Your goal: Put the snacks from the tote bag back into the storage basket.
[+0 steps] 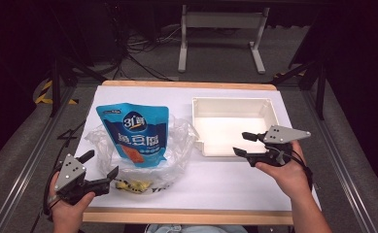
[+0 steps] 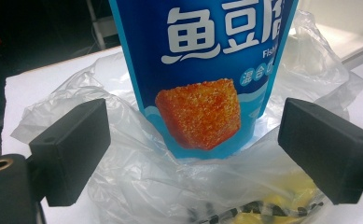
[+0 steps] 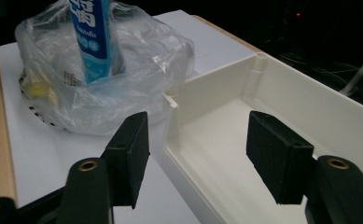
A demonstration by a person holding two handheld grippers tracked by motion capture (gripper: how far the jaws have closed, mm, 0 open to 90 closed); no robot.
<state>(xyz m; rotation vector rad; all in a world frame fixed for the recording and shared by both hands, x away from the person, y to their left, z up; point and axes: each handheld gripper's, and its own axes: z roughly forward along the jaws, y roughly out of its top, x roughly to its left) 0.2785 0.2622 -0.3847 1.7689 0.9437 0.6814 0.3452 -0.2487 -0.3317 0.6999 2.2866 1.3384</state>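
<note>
A blue snack pouch (image 1: 134, 133) with white lettering and a picture of an orange cube stands upright inside a crumpled clear plastic bag (image 1: 177, 145) at the table's left. My left gripper (image 1: 100, 164) is open at the bag's near left side. In the left gripper view the pouch (image 2: 202, 70) and bag (image 2: 137, 172) lie ahead between its wide-apart jaws, untouched. My right gripper (image 1: 240, 143) is open and holds nothing, hovering at the near left corner of a white plastic tray (image 1: 269, 109). In the right gripper view its jaws straddle the tray's rim (image 3: 207, 79).
Something yellow (image 1: 133, 184) lies low in the bag's near side, beside dark print on the plastic. The tray's inside looks bare. White table surface stretches in front of the tray. Beyond the table's far edge stand a desk frame (image 1: 220, 29) and cables on the floor.
</note>
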